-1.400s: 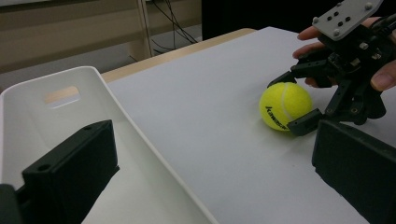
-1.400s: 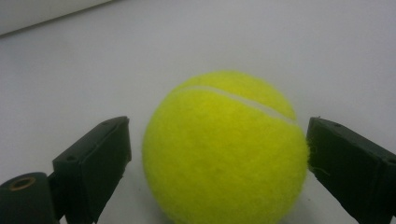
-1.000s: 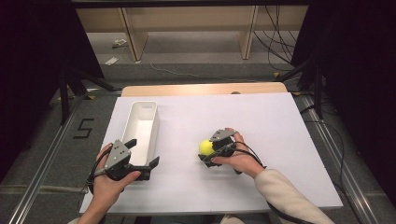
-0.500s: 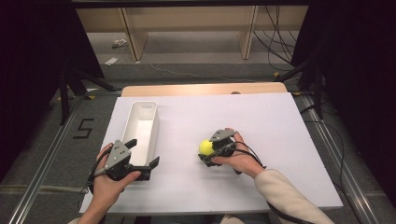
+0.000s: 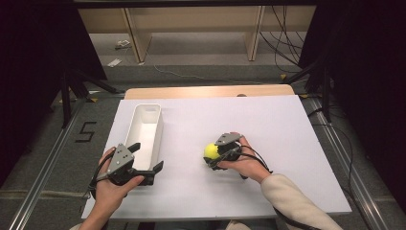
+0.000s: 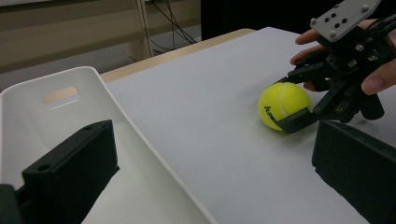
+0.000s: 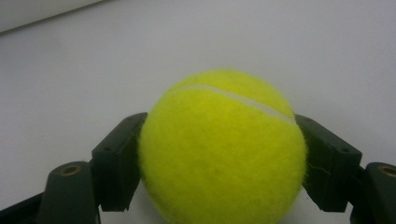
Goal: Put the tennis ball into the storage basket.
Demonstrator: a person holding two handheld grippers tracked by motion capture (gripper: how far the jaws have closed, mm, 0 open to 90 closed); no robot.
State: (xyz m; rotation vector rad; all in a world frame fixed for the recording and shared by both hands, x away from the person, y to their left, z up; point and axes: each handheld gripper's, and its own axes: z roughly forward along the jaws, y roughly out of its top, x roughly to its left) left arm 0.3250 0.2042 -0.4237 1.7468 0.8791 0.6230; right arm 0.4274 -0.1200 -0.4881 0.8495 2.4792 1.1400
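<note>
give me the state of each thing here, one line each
tennis ball: on the table, clamped between jaws that have just closed
right gripper: shut on the tennis ball
left gripper: open, jaws astride the bin's near wall
white bin: upright, empty

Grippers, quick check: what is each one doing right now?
Left gripper: open, one jaw inside the white bin, holding nothing.
Right gripper: jaws have just closed on the tennis ball, which sits on the table.
</note>
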